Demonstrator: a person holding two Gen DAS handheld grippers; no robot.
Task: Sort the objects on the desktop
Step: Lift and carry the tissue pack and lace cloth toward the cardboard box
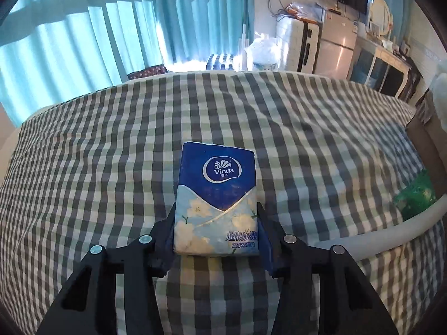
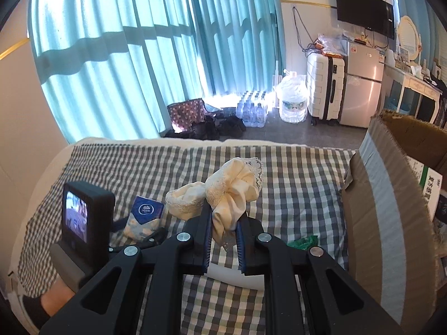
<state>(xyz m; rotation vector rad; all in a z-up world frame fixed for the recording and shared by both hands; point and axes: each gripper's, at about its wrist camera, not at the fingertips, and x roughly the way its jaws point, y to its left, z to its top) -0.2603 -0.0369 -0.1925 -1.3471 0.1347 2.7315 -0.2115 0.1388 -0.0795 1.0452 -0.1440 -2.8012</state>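
Cream fabric: lace-trimmed cloth bundle (image 2: 234, 192), pinched low between the right gripper (image 2: 223, 240) jaws, bulk standing above the fingertips.
Blue-white plastic: Vinda tissue pack (image 1: 216, 199), clamped at its near end by the left gripper (image 1: 216, 231), long axis pointing away.
Surface: checked bedsheet (image 1: 321, 128), under both.
Destination (judged): cardboard box (image 2: 391, 201), nearer the right gripper, on its right.

A glossy plastic-wrapped tissue pack (image 1: 216, 198) is seen on matt checked cloth bedding (image 1: 83, 153). Soft cream cloth with lace trim (image 2: 232, 189) is noted. A rough brown cardboard box (image 2: 391, 209) carries smooth tape.
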